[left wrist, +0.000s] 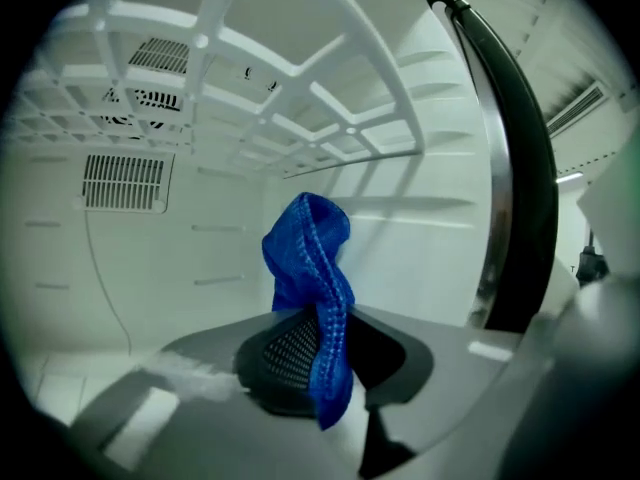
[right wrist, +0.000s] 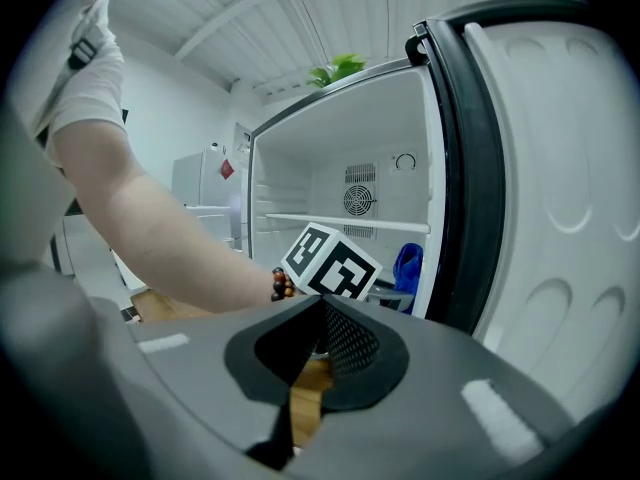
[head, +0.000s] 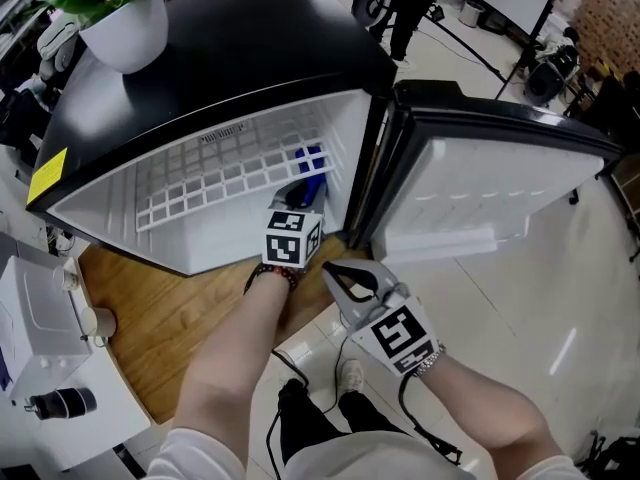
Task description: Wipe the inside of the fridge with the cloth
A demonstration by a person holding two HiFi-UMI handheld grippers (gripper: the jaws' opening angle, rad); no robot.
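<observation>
Plainly the wiping step is in hand, though whether any surface is being rubbed right now cannot be told. At the far left, a white plant pot [head: 125, 33] stands on the left corner of the top of the fridge [head: 230, 58]. The fridge compartment gapes open below it. A white wire shelf [head: 215, 173] spans the upper part of the compartment from its left wall towards its right wall.

The left tongs [head: 303, 183] reach in under the right end of that shelf. In the left gripper view the left tongs [left wrist: 322, 353] pinch the blue cloth [left wrist: 308, 258] between their pads. A bunched fold stands up above them and a short tail hangs below. The cloth [head: 311, 158] sits inside the compartment near its right wall. It appears to hang free in front of that wall rather than lying flat against it.

Further right, the right tongs [head: 337, 274] wait outside the fridge at its front edge, by the hinge side. The right gripper view shows the right tongs [right wrist: 312, 340] pressed together with nothing between them. At the far right the door [head: 500, 183] stands wide open.

By my reading, the next move is to press the bunched cloth flat onto the right wall or the floor of the compartment. It then needs dragging in steady strokes, kept clear of the shelf bars.
</observation>
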